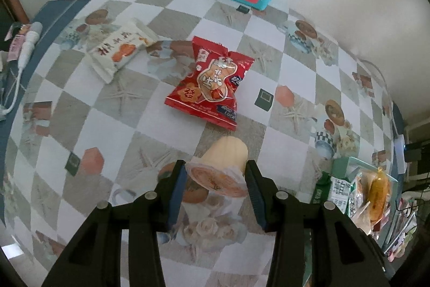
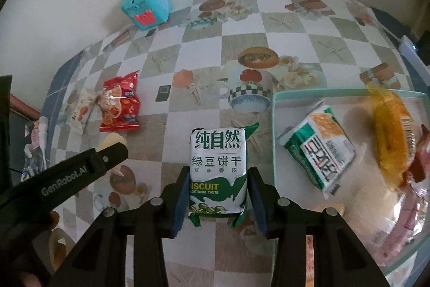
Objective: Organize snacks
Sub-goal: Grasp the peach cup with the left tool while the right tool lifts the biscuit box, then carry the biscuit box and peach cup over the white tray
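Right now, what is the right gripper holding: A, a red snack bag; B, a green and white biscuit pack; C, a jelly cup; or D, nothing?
B: in the right wrist view the right gripper has its pads against both sides of the green and white biscuit pack.

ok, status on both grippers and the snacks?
Left gripper shut on cream jelly cup. Right gripper shut on green-white biscuit pack. Clear glass tray right of pack, partly filled. Red snack bag loose on table, path clear.
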